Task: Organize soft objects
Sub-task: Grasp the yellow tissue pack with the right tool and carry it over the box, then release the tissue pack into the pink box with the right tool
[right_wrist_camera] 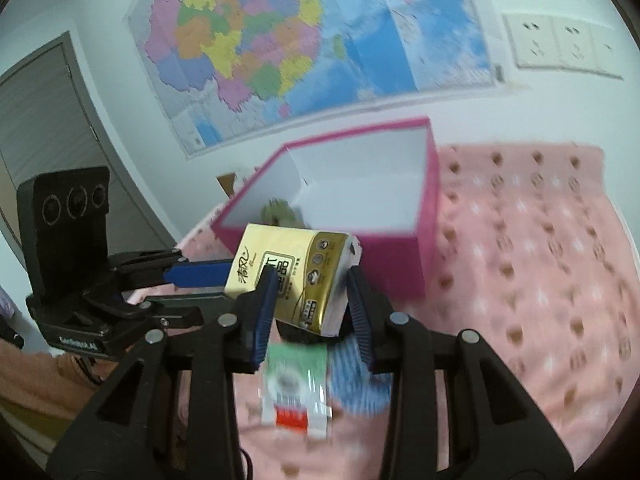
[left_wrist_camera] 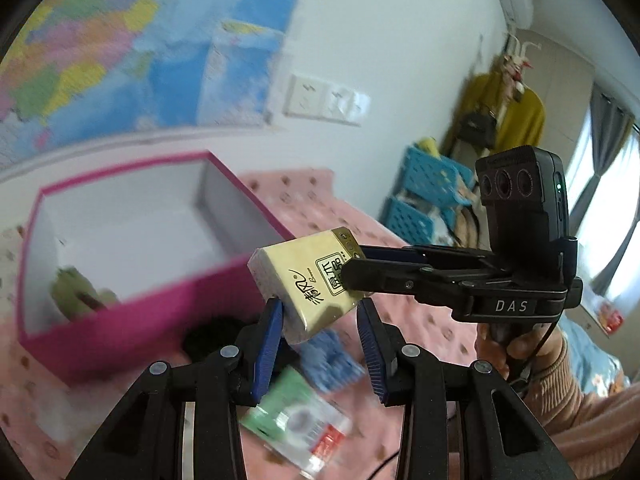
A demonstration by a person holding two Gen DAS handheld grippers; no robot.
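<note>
Above the pink bedspread (right_wrist_camera: 540, 280), a yellow tissue pack (left_wrist_camera: 308, 280) hangs in the air between both tools, just in front of the open pink box (left_wrist_camera: 160, 292).

Starting at the left, the left gripper (left_wrist_camera: 320, 340) has its jaws set around the pack's lower end; in its own view one blue pad touches the pack while the other stands clear, so whether it truly grips cannot be told there. The right gripper (right_wrist_camera: 312, 312) closes its jaws on the pack's other end, both pads against the wrapper.

Judging by the look, the pack is light and soft, with a glossy film that could slide. It probably squashes under a hard squeeze, so the flat broad faces near the middle seem the safest hold, with only gentle pressure.

From the left wrist one sees a green plush toy (left_wrist_camera: 80, 292) lying in the box's near corner, blue plastic baskets (left_wrist_camera: 428, 188) by the far wall, and the sleeve (left_wrist_camera: 580, 400) behind the right tool. From the right wrist one sees the wall map (right_wrist_camera: 300, 40) whole, a grey door (right_wrist_camera: 44, 120), and the green packet (right_wrist_camera: 296, 384) and blue striped cloth (right_wrist_camera: 352, 376) lying side by side on the bed under the pack.
</note>
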